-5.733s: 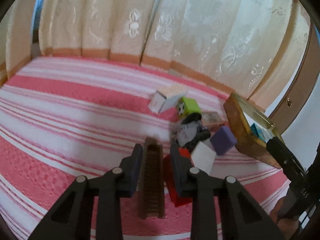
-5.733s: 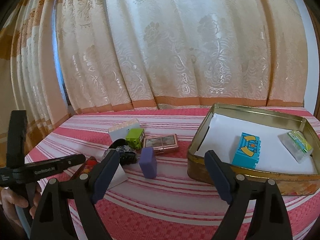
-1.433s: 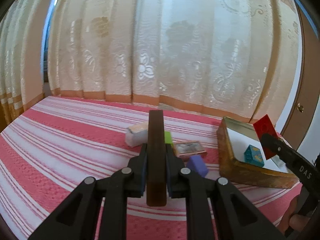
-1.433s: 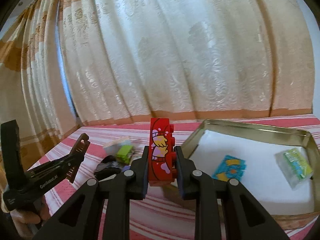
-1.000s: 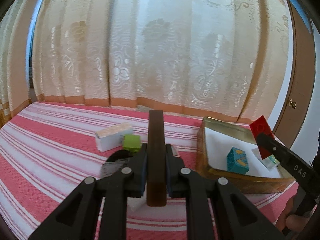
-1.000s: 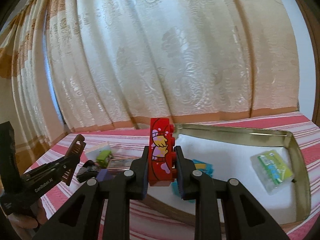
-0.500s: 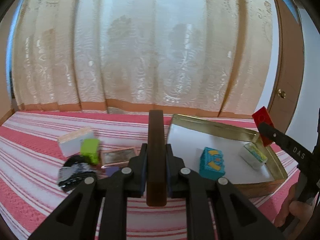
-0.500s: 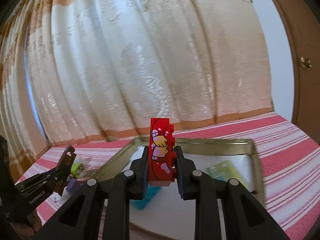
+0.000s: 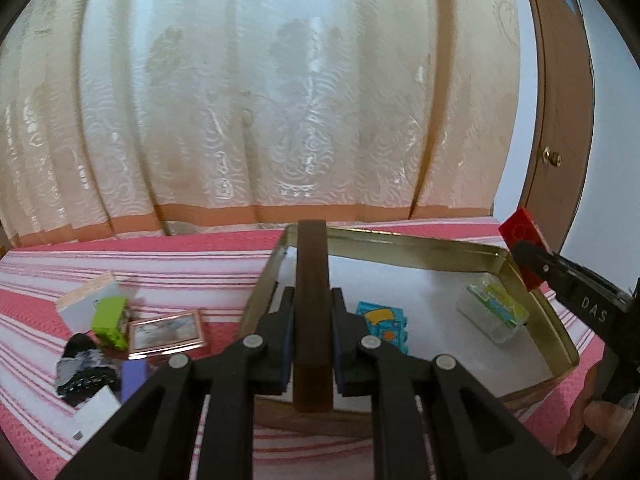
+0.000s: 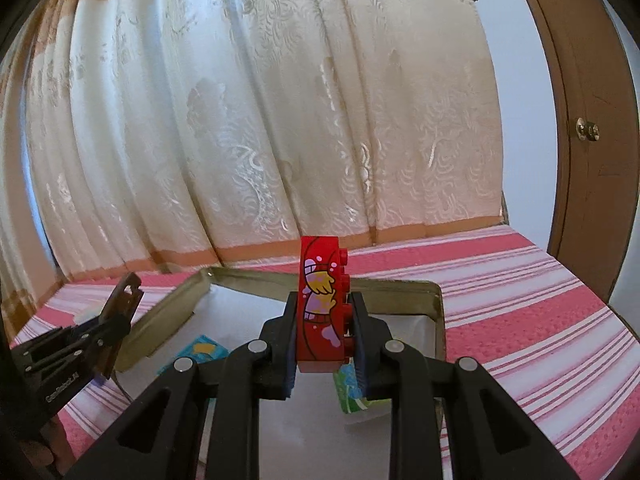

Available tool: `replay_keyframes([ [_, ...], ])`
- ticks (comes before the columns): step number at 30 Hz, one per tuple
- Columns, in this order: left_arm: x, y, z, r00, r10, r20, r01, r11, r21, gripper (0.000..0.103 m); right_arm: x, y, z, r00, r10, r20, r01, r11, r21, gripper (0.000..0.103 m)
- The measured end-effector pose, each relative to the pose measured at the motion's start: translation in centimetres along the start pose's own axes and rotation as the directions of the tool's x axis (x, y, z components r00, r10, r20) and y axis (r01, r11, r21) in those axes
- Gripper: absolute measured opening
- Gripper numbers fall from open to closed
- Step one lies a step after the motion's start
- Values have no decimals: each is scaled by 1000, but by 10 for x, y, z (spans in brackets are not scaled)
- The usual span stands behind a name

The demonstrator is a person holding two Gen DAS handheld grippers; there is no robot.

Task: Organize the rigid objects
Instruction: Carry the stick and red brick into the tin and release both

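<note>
My left gripper (image 9: 312, 312) is shut on a long brown comb (image 9: 312, 292), held upright above the near left rim of the gold tin (image 9: 400, 240). My right gripper (image 10: 323, 320) is shut on a red toy brick (image 10: 322, 300) with a cartoon print, held over the tin (image 10: 400, 286). The tin has a white lining and holds a blue toy brick (image 9: 384, 322) and a green-and-clear packet (image 9: 494, 312). The right gripper with the red brick (image 9: 524, 248) shows at the tin's right corner in the left wrist view.
Left of the tin on the red-and-white striped cloth (image 9: 180, 256) lie a white box (image 9: 86, 298), a green block (image 9: 110, 316), a framed picture (image 9: 166, 330), a dark crumpled item (image 9: 82, 370), a purple block (image 9: 134, 372) and a white card (image 9: 96, 410). Curtains hang behind; a wooden door (image 9: 560, 120) stands right.
Both grippers have swung right and forward over the tin, each still holding its object. The loose pile has slid toward the left of the left wrist view.
</note>
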State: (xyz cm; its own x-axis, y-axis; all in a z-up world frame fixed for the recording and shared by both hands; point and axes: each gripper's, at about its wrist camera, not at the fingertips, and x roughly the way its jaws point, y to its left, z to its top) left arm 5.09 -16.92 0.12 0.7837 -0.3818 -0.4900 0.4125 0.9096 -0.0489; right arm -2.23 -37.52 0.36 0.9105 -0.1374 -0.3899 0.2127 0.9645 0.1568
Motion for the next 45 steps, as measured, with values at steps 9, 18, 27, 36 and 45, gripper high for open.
replay_keyframes([
  [9, 20, -14, -1, 999, 14, -44, -13, 1000, 28, 13, 14, 6, -5, 998, -9, -69, 8, 1000, -19, 25],
  [18, 36, -13, 1, 994, 38, -101, -36, 999, 21, 13, 19, 7, -6, 995, -19, -94, 17, 1000, -18, 25],
  [27, 46, -14, -1, 987, 46, -151, -42, 999, 30, 13, 23, 10, -6, 994, -8, -111, 5, 1000, -20, 25],
  [36, 49, -11, -1, 985, 56, -165, -53, 998, 24, 13, 27, 16, -6, 992, 4, -128, -9, 999, -37, 25],
  [45, 42, -13, -2, 988, 81, -128, -76, 996, 45, 72, 22, 17, -6, 994, -19, -103, 16, 1000, -27, 80],
])
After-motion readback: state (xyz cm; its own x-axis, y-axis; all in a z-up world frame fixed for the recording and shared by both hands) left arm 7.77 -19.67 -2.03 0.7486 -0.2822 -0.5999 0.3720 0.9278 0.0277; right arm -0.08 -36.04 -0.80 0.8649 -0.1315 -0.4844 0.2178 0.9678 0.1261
